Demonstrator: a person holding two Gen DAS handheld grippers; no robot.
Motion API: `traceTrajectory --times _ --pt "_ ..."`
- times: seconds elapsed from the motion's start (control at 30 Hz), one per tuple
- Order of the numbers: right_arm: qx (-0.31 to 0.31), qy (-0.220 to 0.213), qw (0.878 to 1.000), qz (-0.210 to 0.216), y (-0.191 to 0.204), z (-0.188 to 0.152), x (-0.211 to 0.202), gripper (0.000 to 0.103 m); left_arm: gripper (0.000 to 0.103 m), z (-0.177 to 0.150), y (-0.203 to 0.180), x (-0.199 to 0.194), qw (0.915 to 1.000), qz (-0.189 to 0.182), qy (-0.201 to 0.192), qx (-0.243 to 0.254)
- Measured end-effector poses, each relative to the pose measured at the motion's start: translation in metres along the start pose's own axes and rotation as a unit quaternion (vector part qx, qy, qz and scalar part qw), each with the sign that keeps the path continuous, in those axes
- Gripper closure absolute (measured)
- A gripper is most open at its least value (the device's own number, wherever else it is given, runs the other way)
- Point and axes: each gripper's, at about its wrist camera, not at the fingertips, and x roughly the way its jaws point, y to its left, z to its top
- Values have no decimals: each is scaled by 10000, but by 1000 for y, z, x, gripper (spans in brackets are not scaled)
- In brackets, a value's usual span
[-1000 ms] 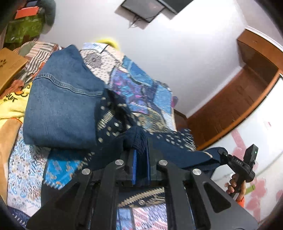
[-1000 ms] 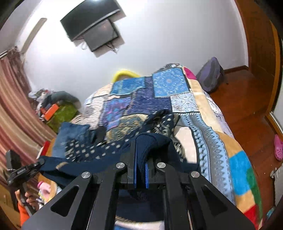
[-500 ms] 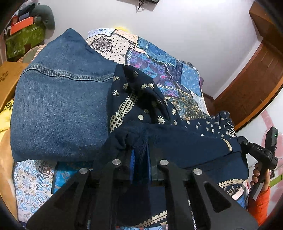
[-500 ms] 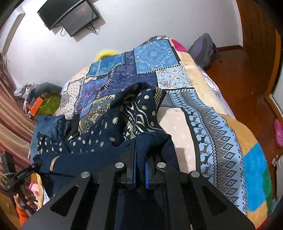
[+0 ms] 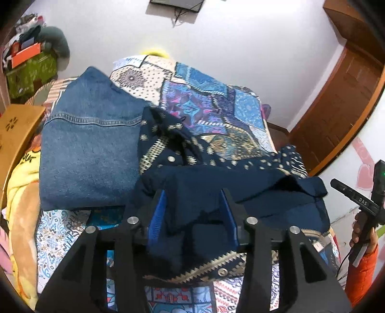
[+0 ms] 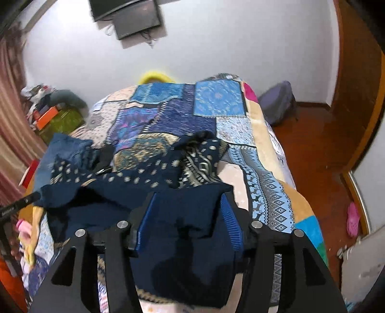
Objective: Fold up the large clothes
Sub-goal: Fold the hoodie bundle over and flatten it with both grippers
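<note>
Patchwork bedspread [image 6: 216, 103] carries navy garment [image 6: 182, 209]; both tongs [image 5: 192, 209] [image 6: 187, 211] gape.

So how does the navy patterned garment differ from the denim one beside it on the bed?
The navy patterned garment is dark with gold motifs and metal snaps; the denim garment is plain mid-blue with visible stitching. The navy one lies rumpled, a flap turned over it; the denim one lies flat and folded. Both rest on the patchwork blanket.

Bed cover: patchwork quilt [image 6: 216, 106], blue patterned
Wall: dark screen [image 6: 134, 14] mounted high
Floor: purple backpack [image 6: 279, 103]; pink clog [image 6: 353, 219]
Corner: green box [image 5: 28, 72]
</note>
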Motion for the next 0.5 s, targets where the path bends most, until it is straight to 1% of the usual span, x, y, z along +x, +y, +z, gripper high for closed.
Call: traceTrajectory --times 0.1,0.17,0.33,0.4,0.5 --pt "-192 123 9997 108 10 -6 -1 48 52 -8 -12 -1 9997 -145 108 146" --pt "-264 258 9991 197 14 -12 3 47 52 -16 -19 5 9990 -190 280 291" --pt "-275 770 9960 357 21 -28 25 47 52 -37 -33 38 9945 -243 861 537" --pt "-239 1006 9937 432 20 -32 38 47 52 -44 -33 54 9920 -258 1118 534" --pt "-213 1235 9912 420 19 -34 54 47 52 -48 -29 75 9897 -138 1308 558"
